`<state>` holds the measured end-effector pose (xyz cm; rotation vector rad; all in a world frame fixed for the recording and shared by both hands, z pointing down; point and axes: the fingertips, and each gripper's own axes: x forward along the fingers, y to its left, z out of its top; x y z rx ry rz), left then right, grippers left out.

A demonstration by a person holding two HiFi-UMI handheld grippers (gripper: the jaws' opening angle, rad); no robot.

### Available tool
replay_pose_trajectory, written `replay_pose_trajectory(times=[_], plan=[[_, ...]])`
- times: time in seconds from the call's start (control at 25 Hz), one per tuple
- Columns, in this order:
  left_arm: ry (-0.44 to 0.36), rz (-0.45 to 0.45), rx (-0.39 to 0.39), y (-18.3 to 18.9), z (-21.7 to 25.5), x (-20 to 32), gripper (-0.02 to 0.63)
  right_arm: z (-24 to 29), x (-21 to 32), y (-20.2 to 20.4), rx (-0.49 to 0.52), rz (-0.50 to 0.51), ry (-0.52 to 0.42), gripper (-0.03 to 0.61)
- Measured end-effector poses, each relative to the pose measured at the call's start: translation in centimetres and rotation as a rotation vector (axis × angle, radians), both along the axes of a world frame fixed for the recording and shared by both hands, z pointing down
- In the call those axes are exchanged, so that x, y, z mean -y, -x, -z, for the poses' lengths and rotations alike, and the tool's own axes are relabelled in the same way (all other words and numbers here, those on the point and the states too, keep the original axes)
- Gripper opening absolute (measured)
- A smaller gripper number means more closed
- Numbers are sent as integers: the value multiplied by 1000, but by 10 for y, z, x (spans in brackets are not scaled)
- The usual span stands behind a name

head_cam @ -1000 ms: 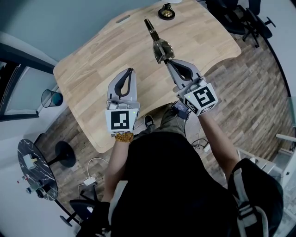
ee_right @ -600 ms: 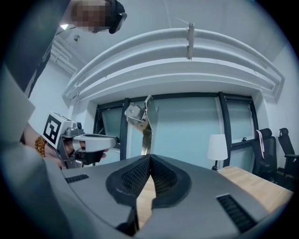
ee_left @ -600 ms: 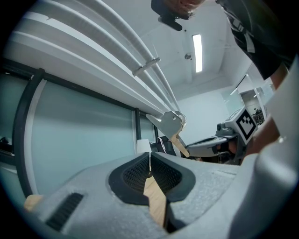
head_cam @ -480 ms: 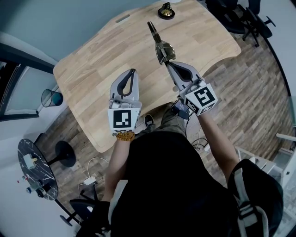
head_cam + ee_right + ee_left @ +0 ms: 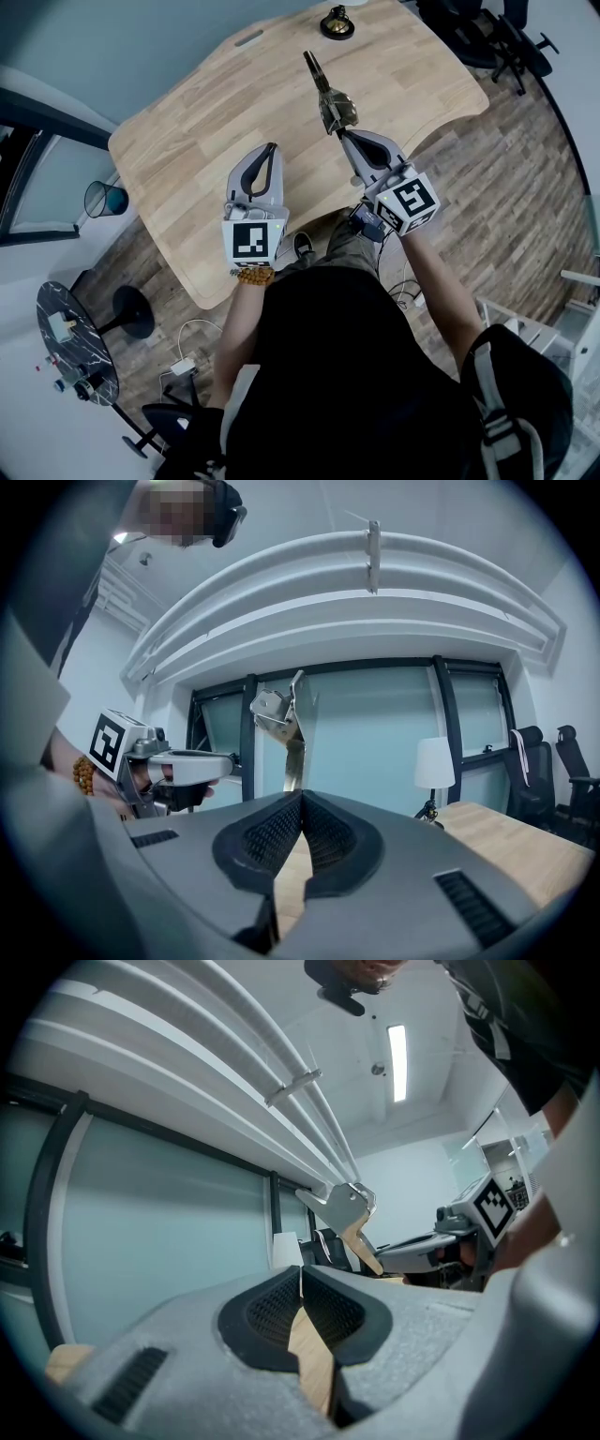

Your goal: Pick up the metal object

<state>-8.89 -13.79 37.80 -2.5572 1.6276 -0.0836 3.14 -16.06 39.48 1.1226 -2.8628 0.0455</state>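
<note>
The metal object (image 5: 330, 94) is a long, dull brass-and-steel piece with a wide head and a thin handle. It is held up off the wooden table (image 5: 187, 122), with my right gripper (image 5: 344, 134) shut on its head end and its handle pointing away from me. In the right gripper view the metal object (image 5: 286, 726) rises straight out of the closed jaws. It also shows from the left gripper view as the metal object (image 5: 345, 1211). My left gripper (image 5: 272, 147) hovers to the left of it, jaws shut and holding nothing.
A dark round stand with a brass top (image 5: 337, 22) sits at the table's far edge, beside a cable slot (image 5: 249, 38). Office chairs (image 5: 487, 37) stand at the back right. A bin (image 5: 105, 198) and a round black side table (image 5: 70, 342) are on the left floor.
The right gripper has shifted slightly right with the metal object still in it. The left gripper has drifted a little right and toward me.
</note>
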Motion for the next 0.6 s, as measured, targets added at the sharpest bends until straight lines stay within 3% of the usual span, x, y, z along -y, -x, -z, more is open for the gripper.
replay_pose_trajectory(times=[0.6], plan=[[34,-16,-9,-3,-17,1,23,-18,2,0,-17,5,35,2]])
